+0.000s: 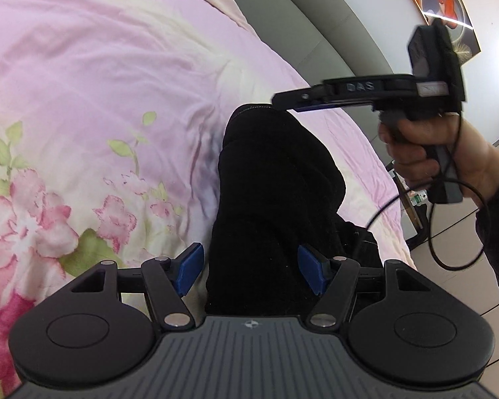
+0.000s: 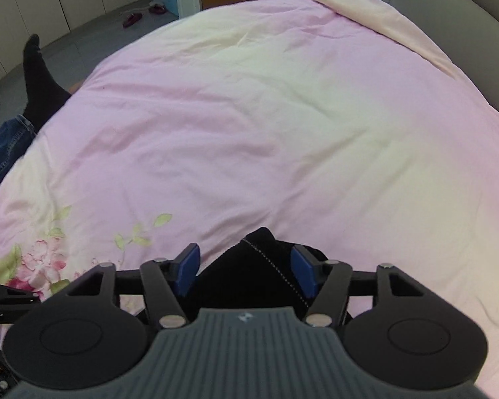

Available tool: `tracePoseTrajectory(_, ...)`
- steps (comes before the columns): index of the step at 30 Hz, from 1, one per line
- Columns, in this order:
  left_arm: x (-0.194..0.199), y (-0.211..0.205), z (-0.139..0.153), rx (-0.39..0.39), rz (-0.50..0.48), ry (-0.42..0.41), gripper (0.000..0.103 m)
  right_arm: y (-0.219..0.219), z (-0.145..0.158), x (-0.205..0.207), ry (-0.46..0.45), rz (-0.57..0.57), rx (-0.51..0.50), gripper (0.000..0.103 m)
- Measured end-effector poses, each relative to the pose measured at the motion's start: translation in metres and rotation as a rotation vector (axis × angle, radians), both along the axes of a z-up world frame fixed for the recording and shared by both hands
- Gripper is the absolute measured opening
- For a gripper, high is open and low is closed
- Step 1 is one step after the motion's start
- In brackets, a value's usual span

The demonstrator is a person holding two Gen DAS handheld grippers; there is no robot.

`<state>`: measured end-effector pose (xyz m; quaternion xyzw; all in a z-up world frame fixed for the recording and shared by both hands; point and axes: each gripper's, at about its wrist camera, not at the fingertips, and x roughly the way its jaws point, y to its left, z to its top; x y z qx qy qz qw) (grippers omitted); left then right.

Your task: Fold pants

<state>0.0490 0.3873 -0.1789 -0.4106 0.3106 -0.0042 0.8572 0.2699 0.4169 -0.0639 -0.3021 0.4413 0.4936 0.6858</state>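
One black pants [image 1: 276, 199] bundle, one quilt [image 1: 99, 83], two open grippers

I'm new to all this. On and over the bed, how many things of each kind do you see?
Black pants, bunched on the bed: 1
Pink floral quilt: 1
Hand-held gripper, left hand-held gripper and right hand-held gripper, both open above the pants: 2
Total: 4
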Motion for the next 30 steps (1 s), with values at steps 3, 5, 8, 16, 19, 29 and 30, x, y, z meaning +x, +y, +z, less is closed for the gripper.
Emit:
tracePoseTrajectory(3, 0.008, 0.0, -0.009, -0.034, -0.02, 0.024, 0.07, 0.011, -0.021, 0.007, 0.026, -0.028, -0.085, 0.052)
tracePoseTrajectory(5, 0.013, -0.004, -0.017, -0.057, -0.028, 0.061, 0.061, 0.008, -0.028, 0.003, 0.04, -0.024, -0.088, 0.025)
tracePoseTrajectory(8, 0.012, -0.008, -0.021, -0.072, -0.033, 0.07, 0.047, -0.003, -0.024, -0.003, 0.039, -0.032, -0.06, 0.017)
tracePoseTrajectory(16, 0.005, -0.029, 0.004, 0.059, -0.101, 0.094, 0.026, -0.063, 0.023, 0.019, 0.051, -0.246, 0.149, 0.01)
tracePoseTrajectory(19, 0.006, -0.028, -0.001, 0.061, -0.097, 0.128, 0.026, -0.07, 0.014, 0.03, 0.071, -0.305, 0.177, 0.01)
tracePoseTrajectory(29, 0.005, -0.017, -0.018, 0.026, -0.05, 0.166, 0.027, -0.013, -0.051, 0.027, -0.014, -0.252, 0.086, 0.022)
tracePoseTrajectory(30, 0.004, -0.017, -0.018, 0.021, -0.048, 0.16, 0.027, -0.016, -0.047, 0.025, -0.022, -0.243, 0.104, 0.023)
